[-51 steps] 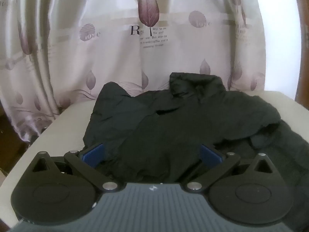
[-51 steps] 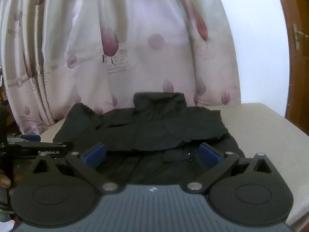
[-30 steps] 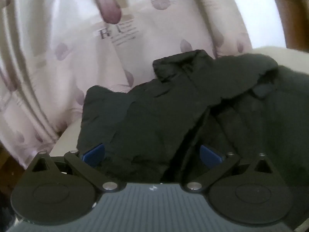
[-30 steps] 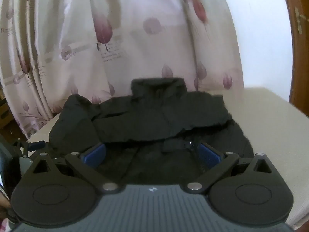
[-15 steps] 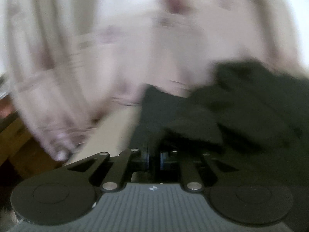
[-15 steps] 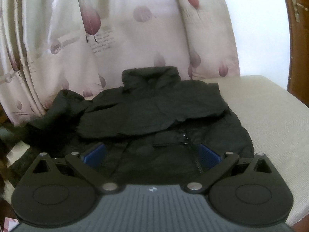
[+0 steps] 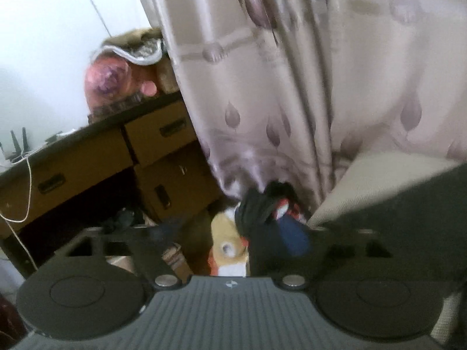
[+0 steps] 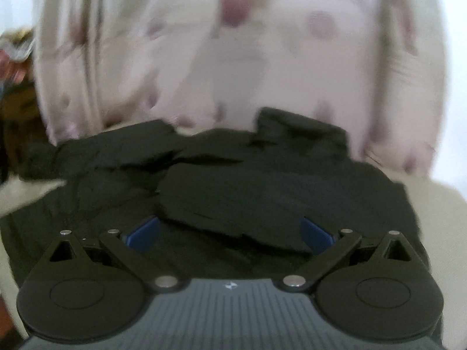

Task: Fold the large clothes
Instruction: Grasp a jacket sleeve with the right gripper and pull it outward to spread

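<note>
the black jacket [image 8: 262, 180] lies crumpled across the cream cushion [image 8: 432, 204], collar toward the leaf-print curtain [image 8: 233, 58]. your right gripper [image 8: 230, 233] hovers over its near edge, jaws spread and empty. your left gripper [image 7: 233, 236] points past the cushion's corner toward a wooden desk [image 7: 116, 151], its jaws opening with nothing between them.

Black jacket [image 8: 262, 192]: large, dark, crinkled fabric, spread over cream worktop [image 8: 437, 204], reaching to its left edge. Stand-up collar at far end, toward curtain side. One flap folded across body, creased edge running diagonally; sleeve end trailing off to left. View blurred, finer detail unreadable. In left wrist view only dark corner of jacket [image 7: 408, 201] shows, lying on worktop edge.
</note>
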`<move>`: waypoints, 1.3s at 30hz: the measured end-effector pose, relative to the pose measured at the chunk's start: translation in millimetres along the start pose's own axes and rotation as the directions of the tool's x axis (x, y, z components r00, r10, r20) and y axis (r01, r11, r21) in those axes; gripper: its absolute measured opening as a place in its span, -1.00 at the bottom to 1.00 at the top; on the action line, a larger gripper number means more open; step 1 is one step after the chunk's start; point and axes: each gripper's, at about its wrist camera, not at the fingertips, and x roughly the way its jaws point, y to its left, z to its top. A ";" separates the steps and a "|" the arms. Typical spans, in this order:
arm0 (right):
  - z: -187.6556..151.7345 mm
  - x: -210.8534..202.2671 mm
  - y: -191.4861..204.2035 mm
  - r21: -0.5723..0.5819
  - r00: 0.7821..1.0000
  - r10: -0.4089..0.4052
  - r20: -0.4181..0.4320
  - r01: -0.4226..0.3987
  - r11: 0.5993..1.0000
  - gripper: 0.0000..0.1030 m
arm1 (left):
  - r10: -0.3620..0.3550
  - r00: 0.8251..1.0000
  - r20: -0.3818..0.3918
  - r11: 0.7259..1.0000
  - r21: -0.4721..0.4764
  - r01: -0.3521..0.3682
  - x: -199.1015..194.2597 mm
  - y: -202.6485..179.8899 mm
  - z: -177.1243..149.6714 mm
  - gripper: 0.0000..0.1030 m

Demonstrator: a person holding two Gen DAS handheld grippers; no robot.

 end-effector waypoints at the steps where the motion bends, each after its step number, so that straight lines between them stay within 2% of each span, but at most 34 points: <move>1: 1.8 13.8 10.7 -0.052 1.000 0.003 -0.008 -0.004 0.999 1.00 | -0.004 1.000 0.014 1.000 -0.003 0.004 -5.9 -1.2 -2.8 0.83; 2: 2.4 24.6 19.9 -0.095 1.000 0.002 -0.016 -0.003 0.995 1.00 | -0.015 1.000 0.022 1.000 0.002 0.015 -16.0 -4.8 -7.2 0.95; 3: 3.3 36.6 29.2 -0.143 1.000 0.005 -0.022 -0.009 0.990 1.00 | -0.048 0.998 0.028 0.999 0.005 0.048 -26.9 -6.7 -11.4 0.96; 5: 3.0 55.7 43.1 -0.215 1.000 0.003 -0.015 -0.006 0.977 1.00 | -0.168 0.986 0.000 0.986 0.005 0.168 -42.1 -12.5 -22.7 0.96; 7: 3.7 74.9 51.8 -0.269 0.999 -0.022 -0.030 0.013 0.963 1.00 | -0.282 0.958 -0.049 0.959 0.025 0.284 -53.3 -19.9 -35.7 0.96; 10: 3.8 95.3 55.9 -0.318 0.998 -0.055 -0.019 0.046 0.947 0.97 | -0.383 0.919 -0.098 0.921 0.044 0.388 -68.8 -27.5 -56.4 0.95; 12: 3.8 107.2 57.2 -0.355 0.997 -0.068 -0.041 0.049 0.933 0.57 | -0.430 0.895 -0.120 0.897 0.052 0.439 -76.7 -32.1 -68.7 0.95; 13: 3.5 111.8 56.0 -0.356 0.996 -0.072 -0.052 0.049 0.933 -0.12 | -0.442 0.888 -0.128 0.890 0.058 0.451 -80.6 -34.8 -73.0 0.95; 14: 4.4 115.4 53.2 -0.348 0.994 -0.083 -0.064 0.056 0.936 -0.57 | -0.449 0.883 -0.135 0.886 0.061 0.460 -83.3 -38.3 -77.3 0.95; 16: 10.0 116.9 42.3 -0.335 0.992 -0.119 -0.047 0.096 0.937 -0.75 | -0.472 0.870 -0.147 0.872 0.066 0.484 -89.3 -42.7 -80.9 0.95; 19: 26.2 90.4 2.0 -0.275 0.981 -0.183 0.058 0.192 0.942 -0.77 | -0.475 0.868 -0.143 0.868 0.084 0.489 -95.8 -46.1 -83.0 0.95; 21: 39.4 61.0 -43.9 -0.196 0.955 -0.269 0.121 0.289 0.937 -0.79 | -0.480 0.866 -0.140 0.865 0.090 0.494 -97.9 -44.4 -82.1 0.95; 22: 45.7 44.2 -72.2 -0.143 0.936 -0.321 0.146 0.341 0.929 -0.79 | -0.480 0.866 -0.141 0.865 0.090 0.494 -99.2 -43.1 -82.3 0.96; 23: 48.5 25.1 -102.7 -0.018 0.885 -0.417 0.206 0.429 0.903 -0.79 | -0.478 0.867 -0.142 0.866 0.087 0.492 -98.2 -41.7 -80.8 0.96; 25: 49.0 -10.5 -161.6 0.080 0.826 -0.528 0.199 0.523 0.848 -0.79 | -0.467 0.872 -0.146 0.873 0.079 0.481 -95.5 -39.3 -79.3 0.96; 27: 40.8 -43.5 -222.8 0.150 0.758 -0.634 0.158 0.616 0.774 -0.79 | -0.452 0.878 -0.157 0.881 0.074 0.467 -89.2 -37.7 -77.0 0.96; 30: 17.2 -75.1 -297.3 0.209 0.678 -0.732 0.070 0.707 0.675 -0.79 | -0.437 0.883 -0.175 0.889 0.066 0.453 -83.4 -36.4 -79.1 0.96; 32: -5.3 -83.4 -338.2 0.242 0.651 -0.759 -0.002 0.737 0.632 -0.79 | -0.432 0.881 -0.193 0.892 0.055 0.450 -79.5 -35.3 -79.9 0.95; 35: -47.5 -86.2 -392.0 0.322 0.636 -0.759 -0.134 0.753 0.574 -0.79 | -0.461 0.866 -0.194 0.879 0.035 0.476 -76.7 -31.6 -81.9 0.95; 39: -106.6 -78.3 -427.7 0.419 0.615 -0.742 -0.267 0.768 0.485 -0.79 | -0.469 0.868 -0.164 0.873 0.065 0.484 -82.0 -34.1 -82.6 0.95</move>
